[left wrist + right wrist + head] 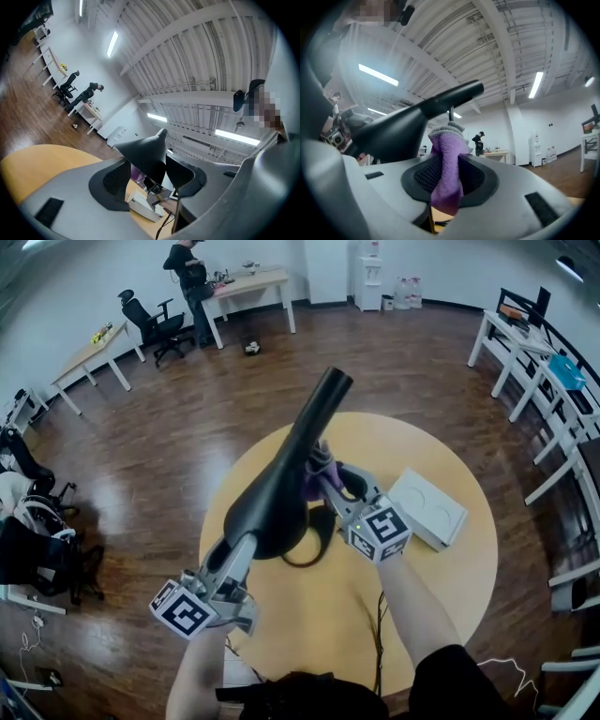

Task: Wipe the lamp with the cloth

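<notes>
The left gripper (236,557) grasps the black lamp (279,486) by its wide end, the jaws standing broad with the dark shade filling the gap between their pads in the left gripper view; the lamp is lifted off the round yellow table (450,596) and hangs above its middle. In the head view its long axis runs from 7 o'clock to 1 o'clock: the broad, rounded end sits low by the left gripper and the body narrows to a slim neck that points away toward 1 o'clock. The right gripper (330,482) is clenched on the purple cloth (317,472), a fold of which stands pinched between its pads in the right gripper view; the cloth lies against the lamp's right flank, about halfway along its length. A white box (427,510) rests on the table at 3 o'clock from the right gripper, near it but apart; a black cable (380,634) trails over the tabletop toward 6 o'clock. At 11 o'clock in the room a person (190,282) stands by a desk (253,282).
</notes>
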### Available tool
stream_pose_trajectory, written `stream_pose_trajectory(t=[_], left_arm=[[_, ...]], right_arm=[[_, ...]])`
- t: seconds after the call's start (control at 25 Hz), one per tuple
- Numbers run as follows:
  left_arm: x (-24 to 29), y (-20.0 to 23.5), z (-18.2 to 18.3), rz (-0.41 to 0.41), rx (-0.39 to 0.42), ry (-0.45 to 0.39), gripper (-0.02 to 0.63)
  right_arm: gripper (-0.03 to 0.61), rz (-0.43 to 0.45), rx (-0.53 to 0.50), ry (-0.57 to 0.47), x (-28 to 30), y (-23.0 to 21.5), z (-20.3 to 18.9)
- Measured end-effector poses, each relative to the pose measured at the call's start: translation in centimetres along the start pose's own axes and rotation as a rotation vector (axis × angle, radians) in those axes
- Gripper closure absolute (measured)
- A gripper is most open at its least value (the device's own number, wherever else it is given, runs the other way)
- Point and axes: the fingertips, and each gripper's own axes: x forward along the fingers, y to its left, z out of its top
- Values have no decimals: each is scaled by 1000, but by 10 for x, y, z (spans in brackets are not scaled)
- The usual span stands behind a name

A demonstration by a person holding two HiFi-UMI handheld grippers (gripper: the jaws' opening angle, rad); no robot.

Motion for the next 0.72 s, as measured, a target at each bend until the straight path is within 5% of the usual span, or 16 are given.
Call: stream_pose_trajectory(t=[0.72], left_arm=[[-3,-13,1,-32,-41,-5,383]], right_arm=[[482,-58,29,350,-10,-13,-161]])
